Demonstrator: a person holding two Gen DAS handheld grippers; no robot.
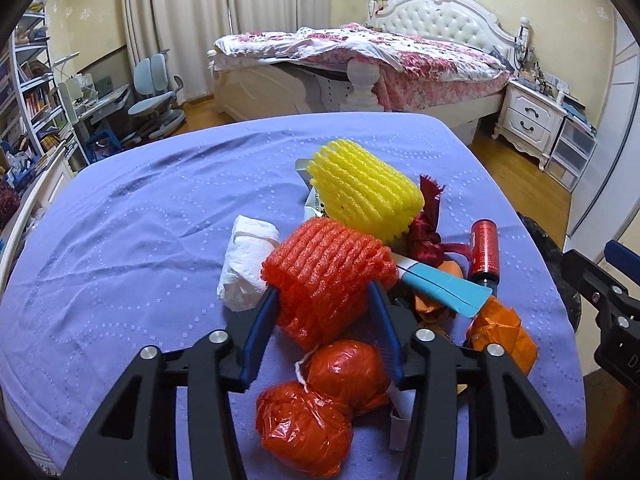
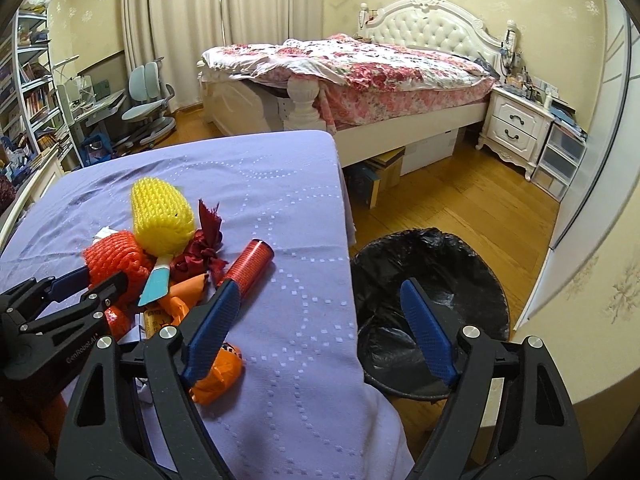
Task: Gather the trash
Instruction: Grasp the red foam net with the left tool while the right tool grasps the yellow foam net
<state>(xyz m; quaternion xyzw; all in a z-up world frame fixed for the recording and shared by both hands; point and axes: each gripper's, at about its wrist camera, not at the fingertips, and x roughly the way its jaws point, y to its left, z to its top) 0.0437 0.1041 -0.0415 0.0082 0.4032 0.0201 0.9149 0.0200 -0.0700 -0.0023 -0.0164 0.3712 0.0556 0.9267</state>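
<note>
A pile of trash lies on the purple-covered table (image 1: 140,220). My left gripper (image 1: 324,292) is shut on an orange foam net (image 1: 328,272), its blue pads pressing both sides. Around it lie a yellow foam net (image 1: 364,192), a white tissue wad (image 1: 246,264), two red plastic balls (image 1: 320,404), a red cylinder (image 1: 485,250), a dark red ribbon (image 1: 426,228), a teal card (image 1: 444,290) and orange wrappers (image 1: 500,332). My right gripper (image 2: 316,304) is open and empty, spanning the table edge, with a black-lined bin (image 2: 432,304) on the floor beyond it. The left gripper also shows in the right wrist view (image 2: 104,280).
A bed with a floral quilt (image 2: 360,68) stands behind the table. A white nightstand (image 2: 516,128) and plastic drawers (image 2: 560,160) are at the right wall. A desk, blue chair (image 2: 148,104) and bookshelves (image 2: 28,92) are at the left. Boxes (image 2: 380,176) sit under the bed.
</note>
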